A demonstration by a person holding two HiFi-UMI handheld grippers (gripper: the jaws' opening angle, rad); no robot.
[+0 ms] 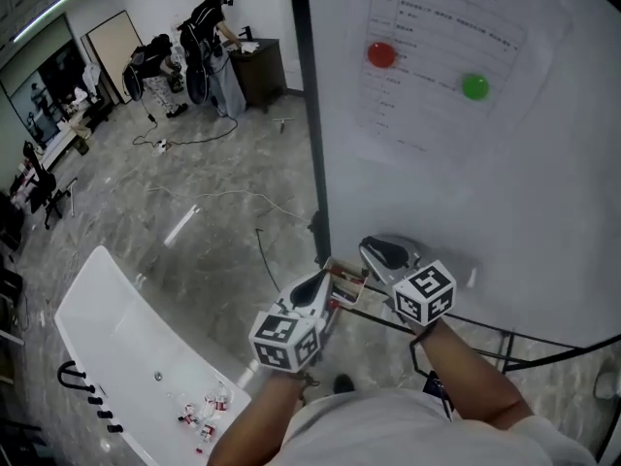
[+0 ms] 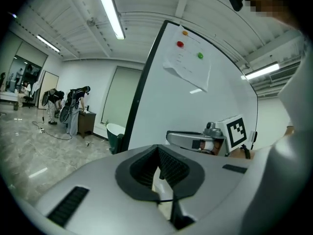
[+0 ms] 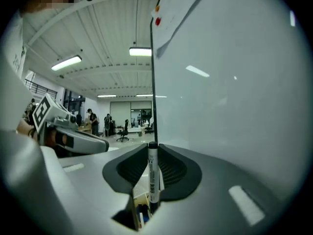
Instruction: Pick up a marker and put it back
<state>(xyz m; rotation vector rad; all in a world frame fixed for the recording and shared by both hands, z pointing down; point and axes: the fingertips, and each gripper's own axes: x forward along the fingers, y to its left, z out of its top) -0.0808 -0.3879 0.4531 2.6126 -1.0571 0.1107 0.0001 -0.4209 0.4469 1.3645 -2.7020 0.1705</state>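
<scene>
- My right gripper has its two dark ribbed fingers closed partway on a white-barrelled marker with a black cap. The marker stands upright between the pads, cap end pointing away from me, and is clear of any surface.
- My left gripper has its fingertips drawn together at the far end. Only a thin pale slit shows nearer the camera, and I see nothing held between the pads.
- In the head view the two grippers sit side by side near me, left and right, both pointing towards the board. Each carries its cube with square markers.
- Just beyond and between them sits a small open pale box. It holds a few thin red and dark sticks, which I take for more markers, though they are too small to tell for certain.
- Straight ahead and to the right stands a large white whiteboard with a black edge, close to the marker's tip. I cannot tell whether they touch.
- High on the board hangs a printed paper sheet, pinned by a round red magnet and a round green magnet.
- To the near left is a long white table with a few small red-and-white items lying on it.
- Far left, across the grey marble floor, people stand bent over beside a dark cabinet.
</scene>
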